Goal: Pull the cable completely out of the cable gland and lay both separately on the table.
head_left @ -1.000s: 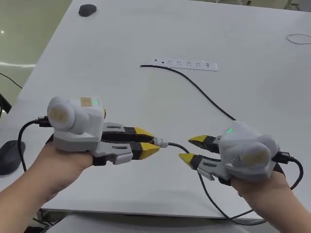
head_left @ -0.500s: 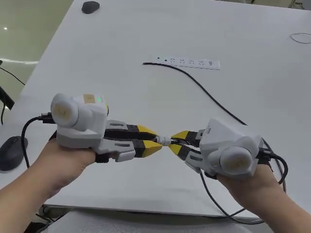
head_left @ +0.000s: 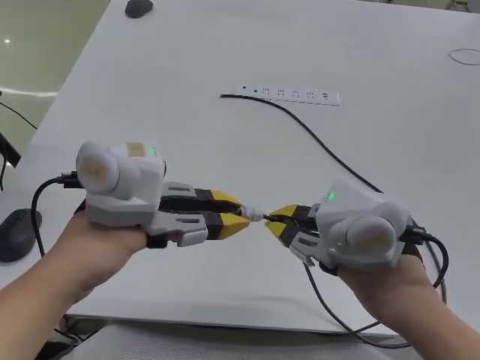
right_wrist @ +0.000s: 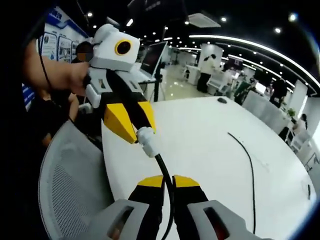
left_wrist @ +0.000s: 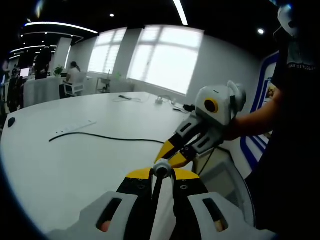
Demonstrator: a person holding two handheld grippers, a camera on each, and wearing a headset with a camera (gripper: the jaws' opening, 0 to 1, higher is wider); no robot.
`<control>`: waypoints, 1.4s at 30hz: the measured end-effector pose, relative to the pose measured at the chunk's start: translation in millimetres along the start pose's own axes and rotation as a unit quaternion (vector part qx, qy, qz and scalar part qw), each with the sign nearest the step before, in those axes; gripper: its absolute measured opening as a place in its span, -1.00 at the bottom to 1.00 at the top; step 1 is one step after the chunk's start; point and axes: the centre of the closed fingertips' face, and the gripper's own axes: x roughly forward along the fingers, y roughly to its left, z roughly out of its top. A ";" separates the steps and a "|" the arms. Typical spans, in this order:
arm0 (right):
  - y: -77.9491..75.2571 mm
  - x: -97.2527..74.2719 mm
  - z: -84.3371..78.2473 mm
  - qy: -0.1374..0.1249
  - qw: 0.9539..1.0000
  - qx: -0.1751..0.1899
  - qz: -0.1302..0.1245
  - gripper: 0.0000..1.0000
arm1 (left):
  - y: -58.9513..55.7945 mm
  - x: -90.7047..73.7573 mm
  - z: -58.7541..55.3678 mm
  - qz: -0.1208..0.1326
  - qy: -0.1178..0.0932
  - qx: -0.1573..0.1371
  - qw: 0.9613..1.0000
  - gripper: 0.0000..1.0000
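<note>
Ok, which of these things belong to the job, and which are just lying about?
Job: gland, held in the left gripper; cable, held in the right gripper.
Lying about: power strip; far mouse; near mouse; wire loop.
</note>
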 end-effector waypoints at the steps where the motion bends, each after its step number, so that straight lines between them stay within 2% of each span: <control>1: -2.4 -0.7 -3.0 0.001 1.000 0.016 -0.003 -1.00 | 0.4 -0.3 0.8 0.000 -0.001 0.000 1.000 -0.71; 6: -13.6 -2.6 -19.6 0.009 0.997 0.080 -0.015 -1.00 | 2.6 -1.9 5.1 0.002 -0.010 -0.003 1.000 -0.71; 9: -17.7 -3.5 -31.5 0.015 0.993 0.117 -0.018 -1.00 | 2.8 -2.3 7.0 0.001 -0.013 -0.001 1.000 -0.71; 11: -18.4 -3.5 -40.5 0.019 0.988 0.150 -0.019 -1.00 | 2.8 -2.5 8.0 0.001 -0.015 0.000 1.000 -0.71; 14: -20.4 -4.0 -49.2 0.022 0.986 0.166 -0.021 -1.00 | 2.5 -2.7 8.7 0.001 -0.015 0.000 1.000 -0.71; 20: -12.8 -1.9 -69.4 0.044 0.974 0.223 -0.007 -1.00 | -1.0 -2.1 8.0 -0.002 -0.012 0.001 1.000 -0.71; 23: -8.2 -0.6 -73.7 0.050 0.971 0.233 0.001 -1.00 | -3.6 -1.0 5.9 -0.003 -0.007 0.003 1.000 -0.71; 32: -7.0 -3.0 -72.5 0.048 0.975 0.216 0.000 -0.98 | -3.7 -2.2 5.4 0.000 -0.005 0.003 1.000 -0.71; 35: -6.2 -3.2 -72.0 0.049 0.978 0.201 0.000 -0.98 | -3.5 -2.7 5.2 0.001 -0.006 0.006 1.000 -0.71; 37: -5.7 -2.9 -71.8 0.048 0.982 0.182 0.001 -0.98 | -2.8 -3.0 4.9 0.001 -0.005 0.008 1.000 -0.71; 42: -3.2 -2.0 -71.3 0.050 0.988 0.149 0.004 -0.98 | -1.7 -3.5 6.3 -0.002 -0.007 -0.001 1.000 -0.71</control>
